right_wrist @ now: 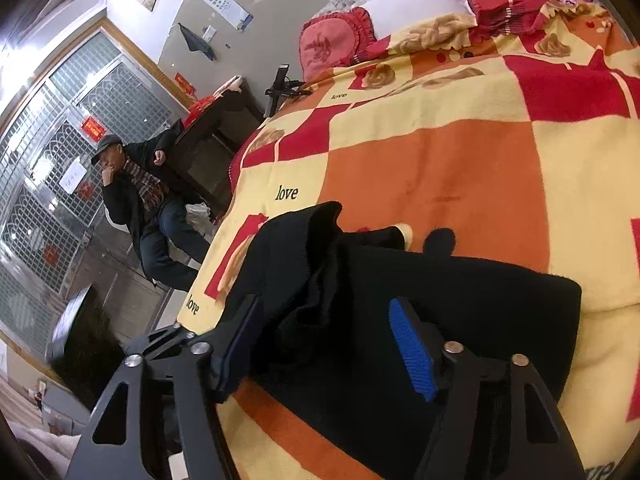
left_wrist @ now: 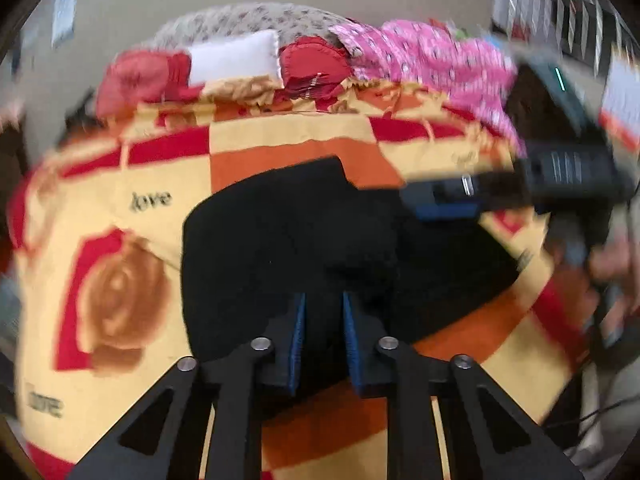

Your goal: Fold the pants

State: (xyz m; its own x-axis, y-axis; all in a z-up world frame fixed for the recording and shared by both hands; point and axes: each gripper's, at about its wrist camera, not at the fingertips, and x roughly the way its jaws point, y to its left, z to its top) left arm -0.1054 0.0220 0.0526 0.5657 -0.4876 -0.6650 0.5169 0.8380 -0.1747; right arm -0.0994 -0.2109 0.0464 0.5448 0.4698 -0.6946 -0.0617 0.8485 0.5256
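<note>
Lying bunched on the bed's blanket (right_wrist: 440, 168), the one pair of black pants (right_wrist: 460, 304) shows few folds in either view. Motion blur smears the left view, where the left tool (left_wrist: 323, 320) has its jaws narrowly parted over the pants (left_wrist: 288, 236); whether it grips cloth I cannot tell. Only that view shows the right tool (left_wrist: 448, 196) from outside. The right tool (right_wrist: 324, 344) gapes wide, straddling the pants. Only the right view shows a seated man (right_wrist: 140, 200) far left.
</note>
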